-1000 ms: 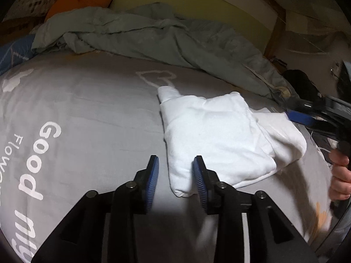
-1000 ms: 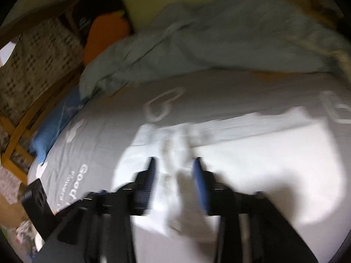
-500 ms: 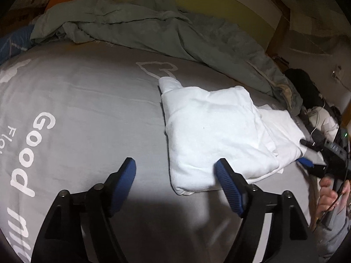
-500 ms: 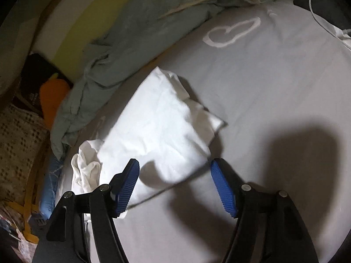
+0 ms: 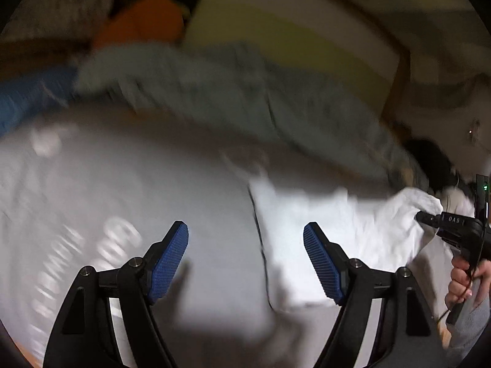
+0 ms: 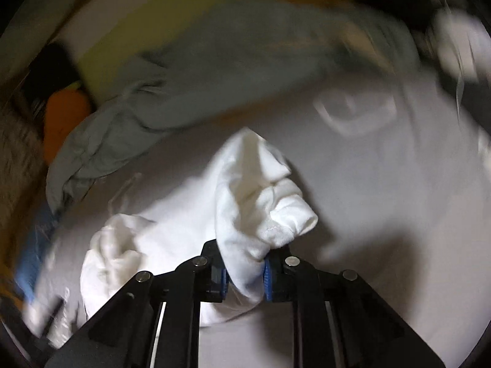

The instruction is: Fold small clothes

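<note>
A white folded garment (image 5: 337, 230) lies on the grey bedsheet (image 5: 122, 184), blurred in the left wrist view. My left gripper (image 5: 245, 230) hovers above its left edge, open, with nothing pressed between the blue pads. My right gripper (image 6: 244, 273) is closing, and its pads pinch a bunched corner of the white garment (image 6: 245, 190), which rises off the sheet. In the left wrist view the right gripper (image 5: 429, 219) grips the garment's right edge, held by a person's hand (image 5: 463, 279). More crumpled white cloth (image 6: 113, 245) lies to the left in the right wrist view.
A rumpled grey-green blanket (image 5: 245, 92) runs across the back of the bed. An orange pillow (image 5: 144, 21) and a blue cloth (image 5: 24, 104) sit at the back left. A yellow-green board (image 5: 291, 30) stands behind. The sheet (image 6: 383, 199) carries white printed shapes and lettering.
My left gripper's jaws went from narrow to wide and it lifted away from the garment. My right gripper closed on the garment's edge and raised it.
</note>
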Action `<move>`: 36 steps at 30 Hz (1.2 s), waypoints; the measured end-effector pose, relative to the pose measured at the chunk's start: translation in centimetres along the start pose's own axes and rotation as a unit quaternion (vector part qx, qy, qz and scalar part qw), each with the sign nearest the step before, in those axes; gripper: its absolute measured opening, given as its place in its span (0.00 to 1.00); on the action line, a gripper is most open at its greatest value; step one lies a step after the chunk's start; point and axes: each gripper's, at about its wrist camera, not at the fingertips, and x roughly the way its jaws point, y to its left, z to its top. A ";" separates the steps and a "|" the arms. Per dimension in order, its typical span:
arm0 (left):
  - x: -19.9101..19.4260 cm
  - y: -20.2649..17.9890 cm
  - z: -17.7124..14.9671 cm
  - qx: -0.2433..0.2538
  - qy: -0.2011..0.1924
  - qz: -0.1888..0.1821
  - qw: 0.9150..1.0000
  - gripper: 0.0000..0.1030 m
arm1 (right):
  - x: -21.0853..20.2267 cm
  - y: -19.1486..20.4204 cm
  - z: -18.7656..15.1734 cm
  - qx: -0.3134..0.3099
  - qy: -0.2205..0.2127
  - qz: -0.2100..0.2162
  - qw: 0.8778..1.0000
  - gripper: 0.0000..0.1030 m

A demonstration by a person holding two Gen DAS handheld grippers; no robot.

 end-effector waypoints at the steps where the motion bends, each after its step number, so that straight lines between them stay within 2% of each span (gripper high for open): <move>1: -1.1 0.5 0.5 -0.004 -0.018 0.005 1.000 0.74 | -1.2 2.4 0.4 -0.027 -0.015 0.009 0.999 0.15; 4: -3.0 2.5 1.0 -0.037 -0.045 0.013 0.998 0.74 | -2.9 7.8 0.8 -0.070 -0.031 0.035 0.996 0.15; 5: -3.1 3.1 1.1 -0.052 -0.045 0.013 0.998 0.74 | -3.4 10.2 0.6 -0.094 -0.039 0.031 0.994 0.15; 7: -2.7 4.5 1.0 -0.087 -0.033 0.011 0.996 0.74 | -4.0 14.7 -0.4 -0.150 -0.069 -0.015 0.986 0.15; 8: -2.5 5.0 0.8 -0.099 -0.027 0.009 0.995 0.74 | -4.0 16.4 -1.0 -0.166 -0.076 -0.018 0.983 0.15; 12: -2.2 5.6 0.8 -0.096 -0.024 0.040 0.994 0.74 | -3.0 22.3 -4.5 -0.220 -0.066 -0.001 0.973 0.15; 15: -2.0 5.8 0.5 -0.103 -0.008 0.074 0.992 0.74 | -1.0 24.9 -7.5 -0.230 -0.033 0.023 0.972 0.15; 18: -1.1 6.0 0.1 -0.113 0.010 0.070 0.991 0.74 | 1.2 24.6 -9.4 -0.215 -0.005 0.013 0.977 0.15; 21: -0.8 5.8 -0.1 -0.108 0.015 0.072 0.991 0.74 | 3.1 23.6 -10.4 -0.205 0.027 0.036 0.978 0.18; 23: -0.7 5.4 -0.3 -0.103 0.020 0.063 0.992 0.74 | 3.3 23.3 -11.2 -0.224 0.022 0.054 0.973 0.30; 24: -0.5 5.3 -0.4 -0.102 0.024 0.058 0.993 0.74 | 3.3 23.2 -11.5 -0.227 0.021 0.068 0.971 0.46; 25: -0.4 5.1 -0.5 -0.100 0.027 0.056 0.993 0.74 | 3.1 22.9 -11.7 -0.223 0.030 0.097 0.970 0.56; 27: -0.2 4.7 -0.6 -0.096 0.033 0.051 0.994 0.74 | 2.7 22.9 -12.2 -0.221 0.038 0.121 0.967 0.57; 29: -0.1 4.3 -0.7 -0.090 0.036 0.046 0.994 0.74 | 2.1 23.1 -12.4 -0.227 0.041 0.125 0.965 0.57; 31: -0.2 3.9 -0.8 -0.083 0.035 0.036 0.995 0.74 | 0.9 22.2 -11.8 -0.208 0.044 0.145 0.966 0.57; 33: -0.2 3.4 -0.8 -0.078 0.036 0.019 0.996 0.74 | -0.6 21.2 -10.7 -0.179 0.016 0.142 0.974 0.57; 34: -0.2 3.1 -0.9 -0.076 0.037 0.009 0.996 0.74 | -2.0 20.5 -9.7 -0.163 -0.023 0.131 0.978 0.57; 36: 0.0 2.4 -1.1 -0.071 0.044 -0.020 0.996 0.74 | -3.3 19.6 -8.2 -0.146 -0.060 0.126 0.979 0.57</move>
